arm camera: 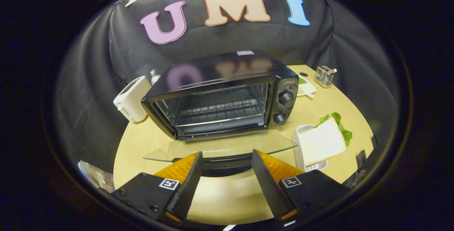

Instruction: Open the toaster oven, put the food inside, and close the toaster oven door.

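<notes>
The black, glossy metal toaster oven (pixel 227 92) stands on the round pale wooden bench (pixel 227 195), just beyond the tool (pixel 227 158). Its clear glass door (pixel 220 149) is swung fully down and lies flat toward the tool, with the dark door handle (pixel 227 163) crossing the gap between the two fingers. The fingers are spread wide and press on nothing; whether their tips touch the handle cannot be told. Inside the open cavity a wire rack (pixel 220 108) shows, and two round black knobs (pixel 283 106) sit one above the other on the oven's right panel.

To the right of the door, a slice of white bread with green lettuce (pixel 324 138) rests in a white rectangular tray (pixel 299 142). Behind the oven on the left is a cream plastic toaster (pixel 131 99), partly hidden by the oven. At the far right stands a small wire basket (pixel 324 76), its contents too small to make out.
</notes>
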Available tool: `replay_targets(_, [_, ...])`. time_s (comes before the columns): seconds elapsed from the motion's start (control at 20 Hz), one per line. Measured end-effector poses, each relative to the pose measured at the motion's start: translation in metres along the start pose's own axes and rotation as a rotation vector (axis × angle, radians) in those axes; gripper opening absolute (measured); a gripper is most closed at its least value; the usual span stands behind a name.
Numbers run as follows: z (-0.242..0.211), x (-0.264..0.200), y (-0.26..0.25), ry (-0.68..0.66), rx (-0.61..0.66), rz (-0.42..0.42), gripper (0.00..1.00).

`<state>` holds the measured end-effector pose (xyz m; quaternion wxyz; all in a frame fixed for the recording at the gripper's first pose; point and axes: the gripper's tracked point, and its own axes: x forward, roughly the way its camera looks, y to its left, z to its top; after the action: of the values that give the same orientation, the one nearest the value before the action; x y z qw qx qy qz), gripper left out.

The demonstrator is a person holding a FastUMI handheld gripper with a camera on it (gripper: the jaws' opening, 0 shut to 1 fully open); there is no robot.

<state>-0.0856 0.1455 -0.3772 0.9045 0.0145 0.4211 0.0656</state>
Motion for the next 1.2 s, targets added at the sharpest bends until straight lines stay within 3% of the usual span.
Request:
replay_targets(0.5, [-0.031, 0.002, -0.012, 0.102, 0.028, -0.019, 0.88])
replay_targets(0.75, [-0.069, 0.016, -0.018, 0.205, 0.039, -0.043, 0.88])
replay_targets(1.2, [-0.105, 0.046, -0.019, 0.297, -0.034, -0.043, 0.88])
